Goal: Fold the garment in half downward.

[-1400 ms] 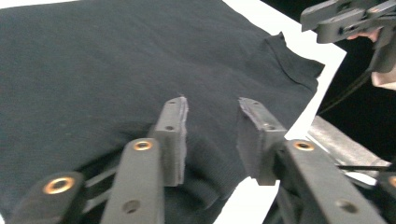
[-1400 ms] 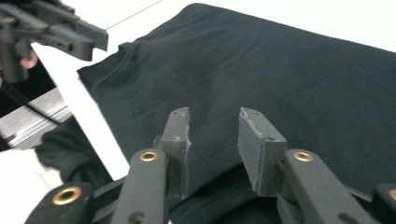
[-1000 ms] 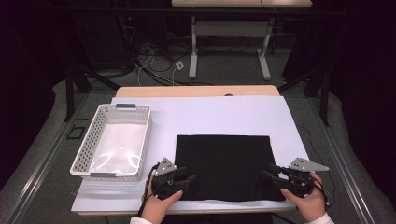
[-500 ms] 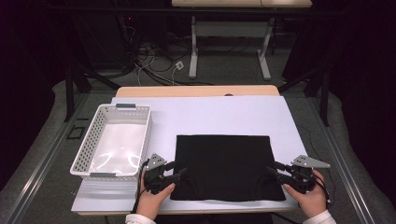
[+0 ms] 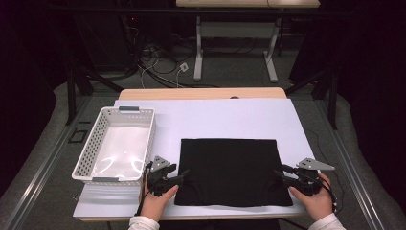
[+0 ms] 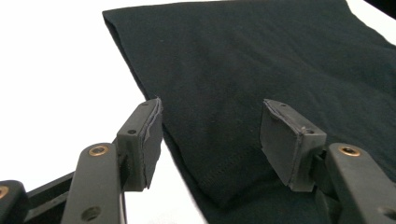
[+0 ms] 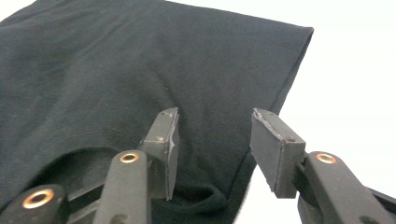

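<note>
High view: a black cloth [image 5: 231, 170] lies flat on the white table [image 5: 215, 115], near you and slightly right of centre. Your left gripper [image 5: 178, 176] sits at the cloth's near left corner, held by your left hand [image 5: 155, 201]; your right gripper [image 5: 279, 173] sits at the near right corner, held by your right hand [image 5: 313, 199]. The 2 grippers are well apart, with the cloth's near edge between them. A white perforated basket [image 5: 86, 155] stands to the left of the cloth, just beside the left gripper. Beyond the far end of the table, cables [image 5: 158, 55] lie on the floor.

Left gripper view: your left gripper [image 6: 212, 140] has its 2 jaws spread apart, released, gripping nothing. The cloth's [image 6: 261, 65] near corner lies between them; its left edge runs just beside the left pad. The white table [image 6: 56, 70] shows to the left.

Right gripper view: your right gripper [image 7: 215, 149] likewise has its 2 jaws spread, released. The cloth's [image 7: 116, 65] right edge passes through the gap between the pads, and a small fold [image 7: 205, 195] in the hem lies below the gap. The white table [image 7: 350, 84] shows to the right.
</note>
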`<state>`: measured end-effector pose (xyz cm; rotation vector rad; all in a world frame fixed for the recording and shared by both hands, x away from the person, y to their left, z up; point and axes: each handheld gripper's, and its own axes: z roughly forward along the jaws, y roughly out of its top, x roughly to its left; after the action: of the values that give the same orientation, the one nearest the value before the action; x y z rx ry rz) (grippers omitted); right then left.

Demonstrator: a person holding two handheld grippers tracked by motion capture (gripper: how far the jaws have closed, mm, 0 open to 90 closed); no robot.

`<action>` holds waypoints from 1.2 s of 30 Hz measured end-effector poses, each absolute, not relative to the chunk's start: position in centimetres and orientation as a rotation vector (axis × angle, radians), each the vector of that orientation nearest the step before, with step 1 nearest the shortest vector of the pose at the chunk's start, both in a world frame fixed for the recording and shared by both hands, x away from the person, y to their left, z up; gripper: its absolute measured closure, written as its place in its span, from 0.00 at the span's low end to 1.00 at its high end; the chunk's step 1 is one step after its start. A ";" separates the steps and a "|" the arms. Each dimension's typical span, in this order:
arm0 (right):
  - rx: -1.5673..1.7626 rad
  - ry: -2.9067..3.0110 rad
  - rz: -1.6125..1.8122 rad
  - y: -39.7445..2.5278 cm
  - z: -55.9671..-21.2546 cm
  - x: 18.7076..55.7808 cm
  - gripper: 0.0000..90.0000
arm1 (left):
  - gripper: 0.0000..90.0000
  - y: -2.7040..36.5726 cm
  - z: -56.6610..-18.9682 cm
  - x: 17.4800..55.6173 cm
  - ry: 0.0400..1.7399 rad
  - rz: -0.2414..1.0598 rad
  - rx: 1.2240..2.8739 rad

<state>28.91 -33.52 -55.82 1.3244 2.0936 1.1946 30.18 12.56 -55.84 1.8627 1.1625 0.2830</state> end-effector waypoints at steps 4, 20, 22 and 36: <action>1.327 2.094 1.188 -33.5 -56.0 29.1 0.55 | 0.43 12.4 -56.1 30.5 1.180 0.273 1.865; 1.299 2.110 1.187 -32.6 -55.8 29.0 0.52 | 0.42 11.2 -55.4 33.4 1.182 0.286 1.836; 1.284 2.112 1.186 -32.4 -55.8 29.0 0.52 | 0.42 11.1 -55.3 34.0 1.185 0.296 1.833; 1.218 2.126 1.215 -31.8 -55.5 28.7 0.49 | 0.43 10.6 -55.9 38.6 1.299 0.347 1.846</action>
<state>28.67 -31.81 -55.47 1.2182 2.1264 1.2150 38.59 10.56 -55.94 1.8457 1.2987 0.3467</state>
